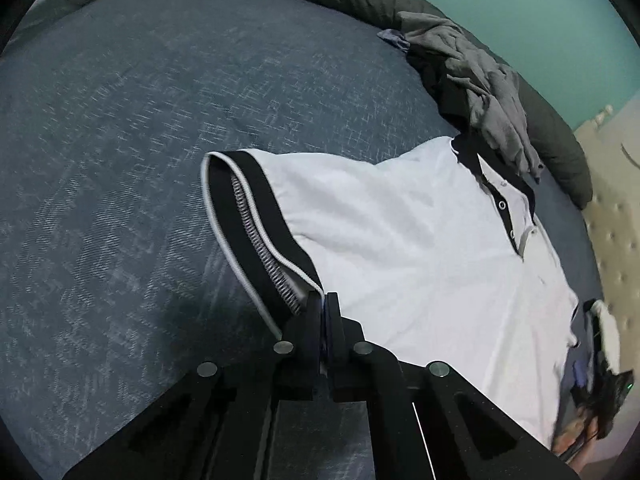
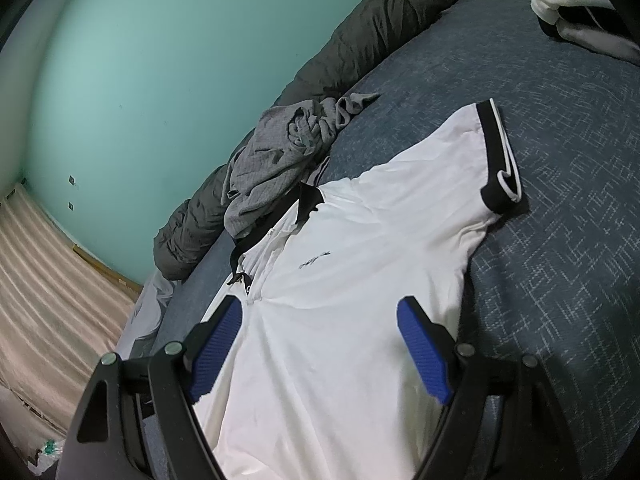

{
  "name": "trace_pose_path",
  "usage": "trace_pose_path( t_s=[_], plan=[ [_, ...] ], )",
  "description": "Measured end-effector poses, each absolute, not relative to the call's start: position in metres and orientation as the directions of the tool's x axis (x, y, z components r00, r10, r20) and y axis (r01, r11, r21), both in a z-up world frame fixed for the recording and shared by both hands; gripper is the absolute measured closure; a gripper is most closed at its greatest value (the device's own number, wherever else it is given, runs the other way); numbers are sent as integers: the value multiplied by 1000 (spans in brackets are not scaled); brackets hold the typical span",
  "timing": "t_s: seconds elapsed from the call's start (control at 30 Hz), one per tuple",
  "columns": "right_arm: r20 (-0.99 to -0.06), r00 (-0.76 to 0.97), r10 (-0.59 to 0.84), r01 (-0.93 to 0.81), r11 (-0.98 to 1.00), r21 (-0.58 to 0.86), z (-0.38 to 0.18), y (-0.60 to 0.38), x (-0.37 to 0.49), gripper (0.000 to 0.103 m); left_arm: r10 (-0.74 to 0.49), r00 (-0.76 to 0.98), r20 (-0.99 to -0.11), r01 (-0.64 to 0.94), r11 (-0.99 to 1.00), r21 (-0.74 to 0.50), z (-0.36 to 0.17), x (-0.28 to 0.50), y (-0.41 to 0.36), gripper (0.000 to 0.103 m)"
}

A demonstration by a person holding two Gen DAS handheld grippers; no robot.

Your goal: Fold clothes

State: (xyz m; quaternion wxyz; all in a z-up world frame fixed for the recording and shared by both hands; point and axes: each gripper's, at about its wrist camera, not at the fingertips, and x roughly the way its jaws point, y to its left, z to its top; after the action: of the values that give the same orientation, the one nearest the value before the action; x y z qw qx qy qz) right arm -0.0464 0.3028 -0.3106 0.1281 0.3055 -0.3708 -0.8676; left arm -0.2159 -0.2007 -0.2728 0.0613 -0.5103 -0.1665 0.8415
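A white polo shirt (image 1: 420, 248) with black collar and black sleeve cuffs lies face up on the blue bed cover (image 1: 120, 140). My left gripper (image 1: 325, 300) is shut on the black cuff of the sleeve (image 1: 256, 224) and holds it lifted off the bed. In the right wrist view the shirt (image 2: 340, 280) lies flat, its other sleeve cuff (image 2: 500, 152) resting on the bed. My right gripper (image 2: 320, 320) is open and empty above the shirt's chest, its blue pads (image 2: 424, 348) wide apart.
A crumpled grey garment (image 1: 480, 80) lies beside the collar; it also shows in the right wrist view (image 2: 280, 152). A dark green quilt (image 2: 380, 28) runs along the bed's far edge by the teal wall (image 2: 160, 60). A padded headboard (image 1: 616, 220) is at right.
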Motion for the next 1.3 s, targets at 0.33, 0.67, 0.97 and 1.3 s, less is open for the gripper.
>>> trace_pose_path(
  t_s=[0.33,0.67,0.97,1.3],
  plan=[
    [-437,-780,-448,-7,-691,722,-311,302,-46,22,235,-450,-862,94,-947,-307,-284,-200,-211,101],
    [-445,-777,-446,-12,-696,718,-312,301,-47,22,160,-505,-848,177,-943,-283,-265,-222,-239,58],
    [-452,-776,-441,-16,-702,712,-313,301,-47,22,100,-498,-862,234,-941,-244,-273,-268,-257,58],
    [-475,-770,-426,-34,-716,697,-316,302,-50,22,62,-624,-779,209,-947,-243,-266,-228,-244,58]
  ],
)
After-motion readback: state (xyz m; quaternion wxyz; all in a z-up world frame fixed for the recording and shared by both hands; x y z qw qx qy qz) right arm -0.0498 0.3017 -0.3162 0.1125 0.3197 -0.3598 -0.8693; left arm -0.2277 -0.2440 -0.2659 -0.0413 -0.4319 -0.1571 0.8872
